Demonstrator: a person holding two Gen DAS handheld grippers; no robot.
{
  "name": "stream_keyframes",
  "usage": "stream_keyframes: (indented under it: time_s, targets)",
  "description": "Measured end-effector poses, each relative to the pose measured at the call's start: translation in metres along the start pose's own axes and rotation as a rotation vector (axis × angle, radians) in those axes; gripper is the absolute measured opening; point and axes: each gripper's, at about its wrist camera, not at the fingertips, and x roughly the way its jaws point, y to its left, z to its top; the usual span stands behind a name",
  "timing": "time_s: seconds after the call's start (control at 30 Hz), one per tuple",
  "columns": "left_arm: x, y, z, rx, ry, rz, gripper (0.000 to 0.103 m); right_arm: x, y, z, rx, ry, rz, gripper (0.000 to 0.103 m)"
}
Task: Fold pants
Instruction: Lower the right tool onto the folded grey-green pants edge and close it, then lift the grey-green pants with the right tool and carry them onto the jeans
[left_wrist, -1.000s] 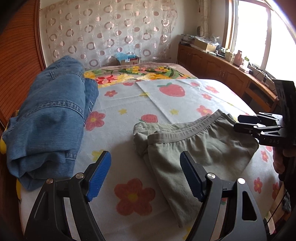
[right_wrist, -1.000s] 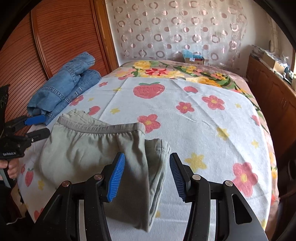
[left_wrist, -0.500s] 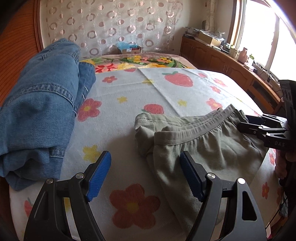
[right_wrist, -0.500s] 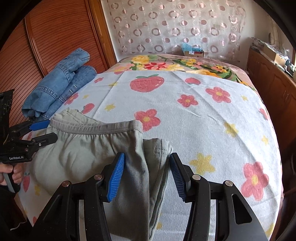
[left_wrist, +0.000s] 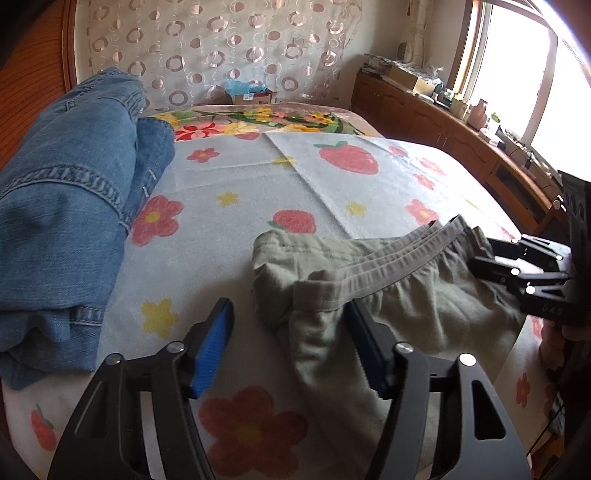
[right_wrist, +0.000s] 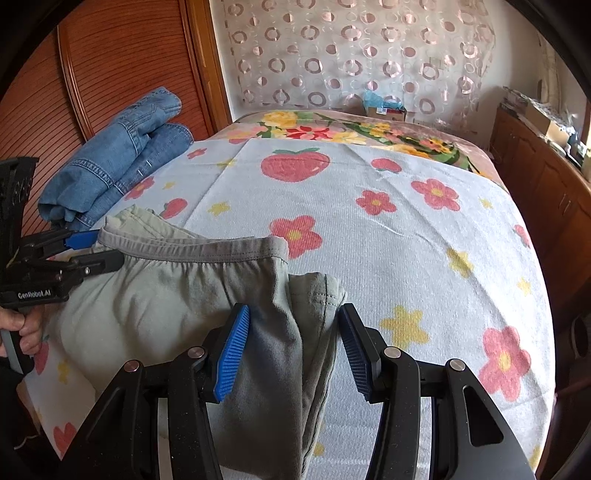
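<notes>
You held a gripper in each hand over a bed (right_wrist: 406, 236) covered in a white sheet printed with flowers and strawberries. The grey-green pants (right_wrist: 166, 295) lay at the near edge, folded lengthwise, waistband toward the far side. Your left gripper (left_wrist: 291, 339) sat at the pants' left edge, its jaws closing around the bunched waistband corner but not yet pressing it. Your right gripper (right_wrist: 291, 343) straddled the right edge, jaws apart around the doubled cloth without pinching it. Taking both sides at once would probably let you lift and fold the pants evenly. Folded jeans (left_wrist: 66, 206) lay far left, well apart, likely set aside.
</notes>
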Motion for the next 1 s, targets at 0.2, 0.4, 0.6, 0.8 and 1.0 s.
stream_keyframes:
  time_s: [0.2, 0.4, 0.6, 0.8, 1.0]
  targets:
    - [0.001, -0.003, 0.005, -0.005, 0.003, -0.043, 0.038, 0.001, 0.002, 0.001, -0.016, 0.003, -0.015, 0.052]
    - [-0.012, -0.015, 0.003, 0.029, -0.031, -0.020, 0.026, 0.001, 0.002, 0.001, -0.016, 0.003, -0.014, 0.052]
    - [-0.029, -0.023, 0.004, 0.060, -0.080, -0.002, 0.023, 0.000, -0.001, 0.001, -0.010, 0.001, -0.007, 0.051]
    - [-0.045, -0.033, 0.004, 0.084, -0.124, -0.003, 0.020, -0.002, -0.004, 0.000, 0.000, -0.002, 0.025, 0.032]
    - [-0.062, -0.042, 0.003, 0.106, -0.164, -0.007, 0.019, -0.012, 0.001, -0.005, -0.019, -0.028, 0.043, 0.010]
